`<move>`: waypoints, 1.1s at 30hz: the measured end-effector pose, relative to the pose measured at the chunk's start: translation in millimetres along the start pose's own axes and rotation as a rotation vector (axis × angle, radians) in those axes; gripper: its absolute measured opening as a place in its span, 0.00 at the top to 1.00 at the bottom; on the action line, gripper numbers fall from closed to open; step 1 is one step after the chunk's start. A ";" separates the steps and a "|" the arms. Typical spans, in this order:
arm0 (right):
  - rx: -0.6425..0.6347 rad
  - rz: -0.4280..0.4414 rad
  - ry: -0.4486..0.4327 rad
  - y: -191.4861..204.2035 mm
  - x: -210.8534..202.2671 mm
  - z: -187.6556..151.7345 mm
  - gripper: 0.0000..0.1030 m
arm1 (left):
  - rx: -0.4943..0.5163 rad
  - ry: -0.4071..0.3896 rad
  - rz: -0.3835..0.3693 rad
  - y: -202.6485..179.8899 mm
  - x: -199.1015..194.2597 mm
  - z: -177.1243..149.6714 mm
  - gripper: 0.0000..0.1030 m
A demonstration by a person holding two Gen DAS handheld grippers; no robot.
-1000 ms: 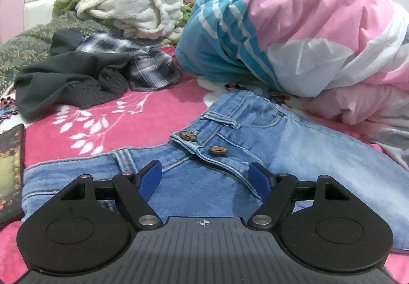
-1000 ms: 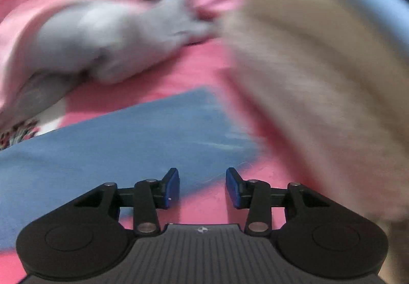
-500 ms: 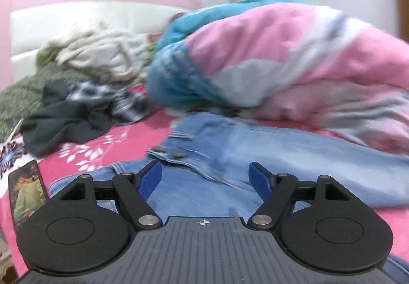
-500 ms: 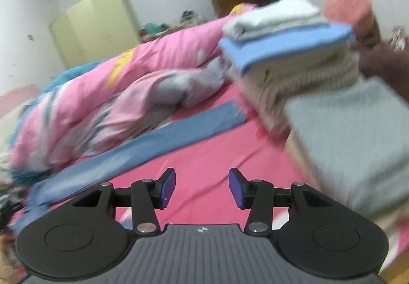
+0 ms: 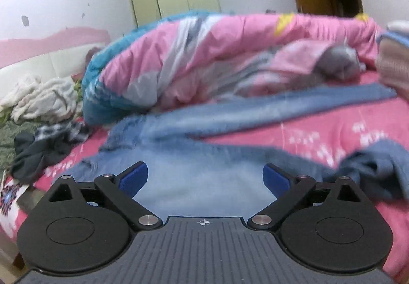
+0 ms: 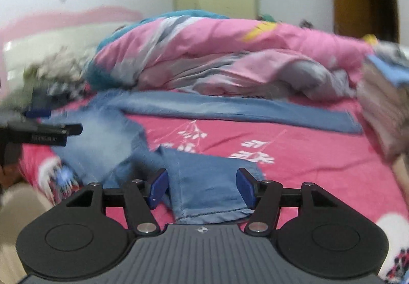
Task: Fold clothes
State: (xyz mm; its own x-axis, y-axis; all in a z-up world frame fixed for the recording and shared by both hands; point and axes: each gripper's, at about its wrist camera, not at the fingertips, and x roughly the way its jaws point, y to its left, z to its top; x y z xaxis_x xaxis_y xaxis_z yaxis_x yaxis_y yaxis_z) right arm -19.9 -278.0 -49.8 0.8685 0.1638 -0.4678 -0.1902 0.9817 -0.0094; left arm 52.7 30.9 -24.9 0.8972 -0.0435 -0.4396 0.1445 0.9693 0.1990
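Both cameras have swung up since a second ago: the jeans [image 6: 194,107] now show whole, spread across the pink bedsheet [image 6: 294,156] below the quilt [image 5: 217,54]. The left gripper [image 5: 205,178] gapes wide over the waist end. The right gripper [image 6: 202,188], wider than before, straddles the near leg's hem.

My fingers spread wide over a jeans hem on a pink bed.

I hold my right gripper [image 6: 202,188] with its blue pads apart, and the hem of one leg of the jeans [image 6: 207,181] lies between them, untouched as far as I can tell. The other leg stretches across the pink bedsheet [image 6: 294,151] toward a blurred stack of folded clothes [image 6: 383,105] at the right. A rumpled pink and teal duvet [image 6: 217,54] is heaped behind the jeans. My left gripper [image 6: 46,133] reaches in from the left edge, above the jeans' waist end.
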 end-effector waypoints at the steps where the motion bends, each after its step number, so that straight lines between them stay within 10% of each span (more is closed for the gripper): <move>1: -0.047 -0.023 0.002 7.9 3.6 -4.5 0.40 | -0.004 0.016 -0.001 -2.1 0.4 -2.7 0.05; 8: -0.279 -0.134 0.019 41.0 26.6 -26.5 0.44 | -0.028 0.055 -0.024 -15.7 4.8 -8.7 0.22; 13: -0.243 -0.168 0.050 24.0 33.0 -27.9 0.91 | -0.042 0.074 -0.041 -23.5 12.2 -12.0 0.37; 17: -0.165 -0.231 0.000 2.7 20.9 -18.9 1.00 | -0.038 0.078 -0.062 -28.6 18.3 -13.9 0.42; 22: 0.015 -0.236 -0.049 -36.8 4.6 -4.8 1.00 | -0.016 0.108 -0.078 -35.1 27.5 -17.5 0.45; 25: 0.044 -0.087 -0.044 -42.0 -3.1 -3.4 0.95 | -0.007 0.137 -0.079 -38.5 35.1 -18.4 0.45; 29: -0.087 0.006 -0.046 -10.7 0.0 -9.9 0.40 | 0.008 0.185 -0.084 -45.4 47.0 -19.1 0.45; 33: -0.228 -0.002 0.049 23.2 31.8 -20.8 0.51 | 0.004 0.195 -0.093 -45.7 51.2 -21.1 0.45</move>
State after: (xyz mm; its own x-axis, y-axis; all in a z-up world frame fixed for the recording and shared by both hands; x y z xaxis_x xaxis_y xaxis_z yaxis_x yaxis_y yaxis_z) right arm -6.2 -252.1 -83.3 0.8469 0.1515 -0.5097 -0.2915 0.9339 -0.2069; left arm 83.2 -10.6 -75.1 0.7826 -0.0844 -0.6168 0.2245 0.9624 0.1532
